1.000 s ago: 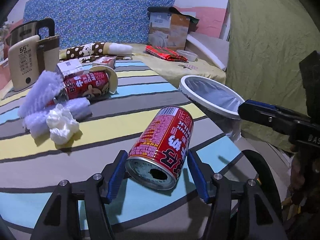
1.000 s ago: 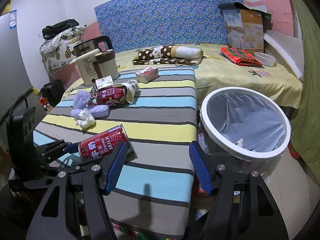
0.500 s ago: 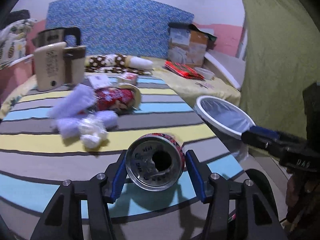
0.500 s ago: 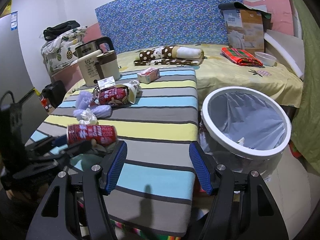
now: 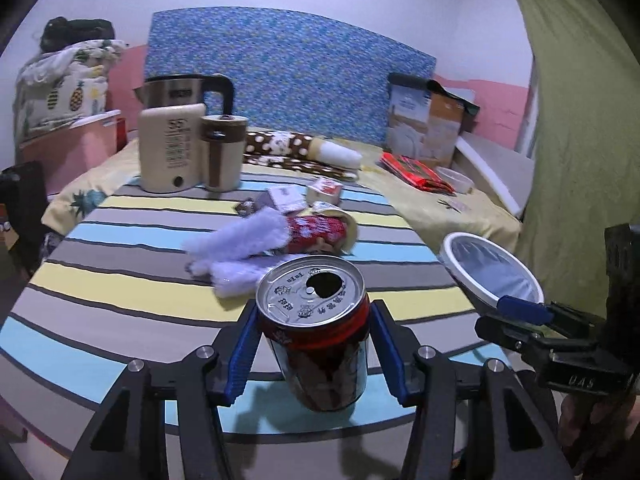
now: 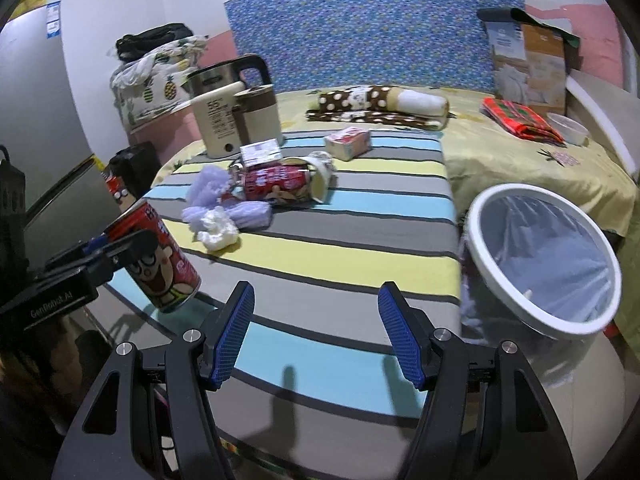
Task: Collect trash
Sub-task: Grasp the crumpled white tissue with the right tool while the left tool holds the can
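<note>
Currently I'm holding the red can (image 5: pixel 316 332) clamped in the left gripper (image 5: pixel 312 344), lifted off the striped table (image 6: pixel 340 248); right gripper (image 6: pixel 316 336) is gaping empty. Bin (image 6: pixel 544 260) waiting; second can (image 6: pixel 276 184), tissue (image 6: pixel 216 230) remaining.

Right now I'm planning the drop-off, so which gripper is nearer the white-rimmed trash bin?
Right. The right gripper hangs open over the table edge just beside the trash bin. The left gripper, its fingers around the red can, is farther across the striped table.
</note>
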A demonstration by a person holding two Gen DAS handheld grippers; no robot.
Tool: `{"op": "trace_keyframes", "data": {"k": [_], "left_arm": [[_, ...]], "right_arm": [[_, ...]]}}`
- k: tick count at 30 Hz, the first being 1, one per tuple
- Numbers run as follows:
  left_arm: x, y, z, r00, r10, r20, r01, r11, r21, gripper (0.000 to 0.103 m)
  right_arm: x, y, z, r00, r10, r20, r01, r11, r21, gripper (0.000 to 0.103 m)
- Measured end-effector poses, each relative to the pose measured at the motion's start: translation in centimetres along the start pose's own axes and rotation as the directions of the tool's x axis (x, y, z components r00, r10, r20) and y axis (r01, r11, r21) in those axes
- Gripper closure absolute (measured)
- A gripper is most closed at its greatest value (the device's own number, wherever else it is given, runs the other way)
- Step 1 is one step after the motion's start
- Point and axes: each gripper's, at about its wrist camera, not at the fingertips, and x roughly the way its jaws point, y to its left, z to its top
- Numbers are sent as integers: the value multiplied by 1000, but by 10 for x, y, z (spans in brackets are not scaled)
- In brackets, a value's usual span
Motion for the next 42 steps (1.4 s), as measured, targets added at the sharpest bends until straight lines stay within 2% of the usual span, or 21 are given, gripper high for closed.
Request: {"op": "trace_keyframes", "data": {"k": [9,19,23,28,29,30,32,34,42], "left_arm": [[-4,39,4,995,97,1,-97,993,-62,49],[-2,75,5,990,142,1,-141,983,-121,49],[0,82,4,989,148,-3,-147,981,-129,49],[4,85,5,989,144,-8,-144,981,-130,49],[4,85,6,990,144,-8,-144,981,-131,49],[5,85,6,990,143,-9,-143,981,-132,49],[7,85,6,990,141,-10,-141,981,-132,49],[8,84,7,991,135,-11,-135,982,-132,49],[13,62,14,996,93,-8,-93,991,-98,49]], "right_arm": [[32,27,13,997,63,-39,-65,996,-59,37],[73,59,31,989,120,-88,-130,985,-116,39],[93,67,35,983,139,-117,-153,981,-120,43],[111,69,36,974,166,-153,-182,978,-98,55],[113,69,37,972,170,-161,-187,978,-96,60],[115,70,36,969,180,-171,-197,976,-89,70],[116,69,38,967,187,-173,-203,976,-80,78],[110,70,36,967,193,-165,-209,974,-90,90],[87,50,30,970,197,-144,-205,978,-41,91]]}}
